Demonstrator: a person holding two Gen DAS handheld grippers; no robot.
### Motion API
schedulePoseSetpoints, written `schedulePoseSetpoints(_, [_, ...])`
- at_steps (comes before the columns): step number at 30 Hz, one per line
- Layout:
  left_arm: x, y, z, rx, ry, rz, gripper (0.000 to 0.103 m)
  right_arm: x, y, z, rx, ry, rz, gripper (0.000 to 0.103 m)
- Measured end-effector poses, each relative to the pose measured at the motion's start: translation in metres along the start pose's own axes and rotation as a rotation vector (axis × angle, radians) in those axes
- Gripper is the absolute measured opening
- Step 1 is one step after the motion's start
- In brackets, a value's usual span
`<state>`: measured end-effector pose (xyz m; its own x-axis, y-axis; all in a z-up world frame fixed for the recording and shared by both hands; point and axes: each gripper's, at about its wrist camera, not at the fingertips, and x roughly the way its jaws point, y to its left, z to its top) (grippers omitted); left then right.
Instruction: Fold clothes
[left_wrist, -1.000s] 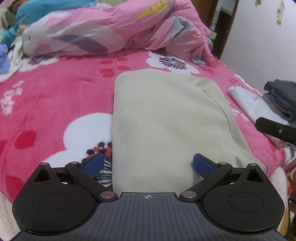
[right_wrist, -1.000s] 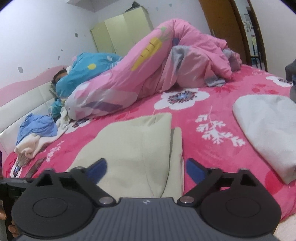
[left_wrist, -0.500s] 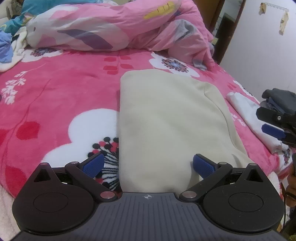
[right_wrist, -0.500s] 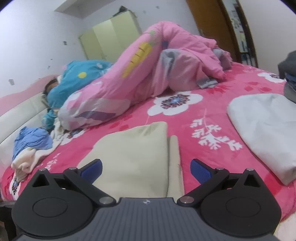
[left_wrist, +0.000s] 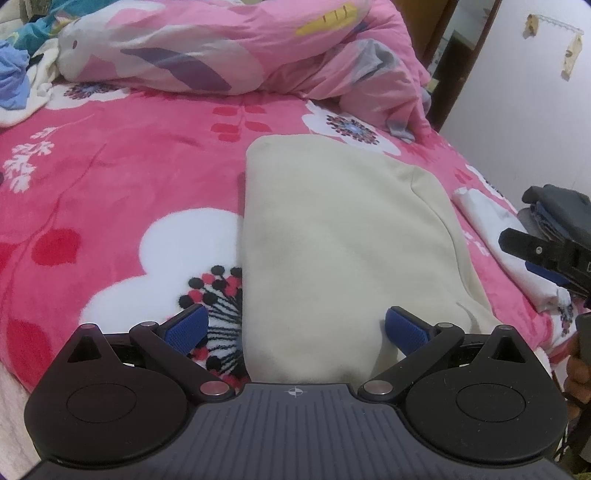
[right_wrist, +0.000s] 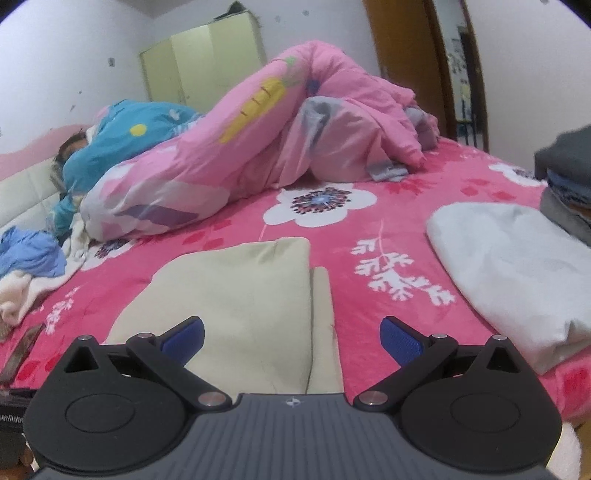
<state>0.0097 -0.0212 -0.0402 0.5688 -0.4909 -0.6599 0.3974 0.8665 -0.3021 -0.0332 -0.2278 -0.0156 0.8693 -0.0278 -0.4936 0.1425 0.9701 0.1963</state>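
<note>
A cream garment (left_wrist: 343, 240) lies folded into a long flat strip on the pink flowered bed (left_wrist: 110, 177). It also shows in the right wrist view (right_wrist: 236, 306). My left gripper (left_wrist: 295, 330) is open and empty, just above the garment's near end. My right gripper (right_wrist: 291, 338) is open and empty over the garment's near right edge. The right gripper also shows in the left wrist view (left_wrist: 546, 258), at the far right, beside the bed's edge.
A folded white garment (right_wrist: 517, 273) lies to the right, with a stack of dark folded clothes (right_wrist: 569, 184) behind it. A bunched pink duvet (right_wrist: 295, 140) and a person under blue bedding (right_wrist: 122, 136) fill the far side. Loose blue and white clothes (right_wrist: 26, 266) lie at left.
Both grippers have shifted a little over the near end of the cream garment. The right gripper has come further into the left wrist view. Both stay open; the garment has not moved.
</note>
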Motion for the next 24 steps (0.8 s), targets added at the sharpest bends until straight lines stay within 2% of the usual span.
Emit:
schedulePoseSetpoints(7, [0.001,0.0,-0.001,-0.004,0.001,0.001,0.103,-0.001,0.005,0.002,-0.064,-0.011,-0.015,0.103])
schedulePoseSetpoints(24, [0.003,-0.002,-0.003,-0.007,0.007,0.012,0.103,0.009,-0.01,-0.001,-0.057,0.052,-0.064,0.103])
